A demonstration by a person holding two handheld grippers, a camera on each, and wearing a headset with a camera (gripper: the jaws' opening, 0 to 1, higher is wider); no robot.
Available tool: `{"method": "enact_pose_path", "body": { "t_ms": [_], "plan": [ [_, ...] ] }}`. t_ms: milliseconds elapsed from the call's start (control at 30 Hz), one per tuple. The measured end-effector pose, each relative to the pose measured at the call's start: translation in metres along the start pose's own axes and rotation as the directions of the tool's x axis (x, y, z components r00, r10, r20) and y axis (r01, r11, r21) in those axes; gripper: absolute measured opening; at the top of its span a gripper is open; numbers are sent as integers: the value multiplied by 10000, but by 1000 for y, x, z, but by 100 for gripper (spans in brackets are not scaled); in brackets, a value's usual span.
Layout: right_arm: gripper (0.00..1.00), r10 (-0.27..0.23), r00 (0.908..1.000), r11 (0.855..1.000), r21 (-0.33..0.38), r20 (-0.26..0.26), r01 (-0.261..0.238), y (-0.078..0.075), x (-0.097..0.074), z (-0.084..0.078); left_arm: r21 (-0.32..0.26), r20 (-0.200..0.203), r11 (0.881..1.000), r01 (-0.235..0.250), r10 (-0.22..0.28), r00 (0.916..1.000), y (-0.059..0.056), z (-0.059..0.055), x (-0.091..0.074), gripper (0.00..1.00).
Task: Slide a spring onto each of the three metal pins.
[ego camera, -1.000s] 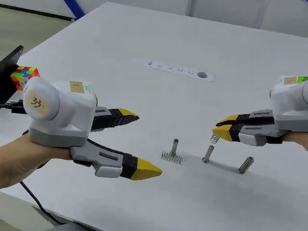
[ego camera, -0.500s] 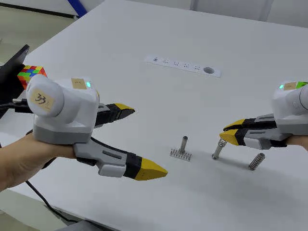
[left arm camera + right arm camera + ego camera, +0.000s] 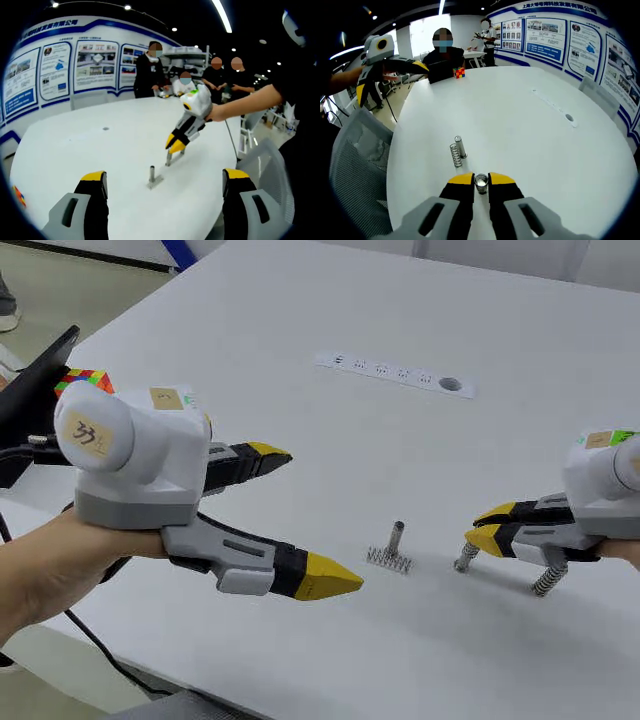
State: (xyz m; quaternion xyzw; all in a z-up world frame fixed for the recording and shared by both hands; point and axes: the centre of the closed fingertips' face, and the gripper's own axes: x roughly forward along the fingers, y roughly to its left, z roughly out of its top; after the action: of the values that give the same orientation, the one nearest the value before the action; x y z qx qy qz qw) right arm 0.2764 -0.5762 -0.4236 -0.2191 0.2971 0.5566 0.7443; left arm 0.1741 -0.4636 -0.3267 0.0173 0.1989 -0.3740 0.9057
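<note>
Beside the bare pin [image 3: 396, 534], the right hand-held gripper [image 3: 481, 177] clamps a spring [image 3: 481, 183], probably seating it; the left hand-held gripper [image 3: 320, 520] hangs wide apart.

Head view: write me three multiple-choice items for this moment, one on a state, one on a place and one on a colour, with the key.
1. The left gripper is:
A. shut on a spring
B. open, holding nothing
C. shut on a pin

2. The loose spring lies:
A. on the table beside the bare upright pin
B. on a chair
C. threaded over that pin

3. The gripper tips are:
A. red
B. green
C. yellow

Key:
1 B, its jaws stand wide apart with nothing between them.
2 A, it lies flat at the pin's foot.
3 C, both grippers end in yellow.
</note>
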Motion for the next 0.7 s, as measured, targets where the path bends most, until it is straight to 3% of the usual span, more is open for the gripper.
{"method": "enact_pose_path", "body": {
  "t_ms": [167,633,700],
  "plan": [
    [12,93,9999,9998,149,-78,-91,1,5,-5,-264,479,9996,-34,47,9988,0,9,-3,94],
    [12,141,9988,9999,100,-458,-136,4,12,-17,-381,310,9992,-133,145,9994,3,2,-4,93],
    [12,152,9988,9998,106,-455,-147,5,12,-17,-581,543,9982,-115,147,9984,3,6,-5,93]
  ]
}}
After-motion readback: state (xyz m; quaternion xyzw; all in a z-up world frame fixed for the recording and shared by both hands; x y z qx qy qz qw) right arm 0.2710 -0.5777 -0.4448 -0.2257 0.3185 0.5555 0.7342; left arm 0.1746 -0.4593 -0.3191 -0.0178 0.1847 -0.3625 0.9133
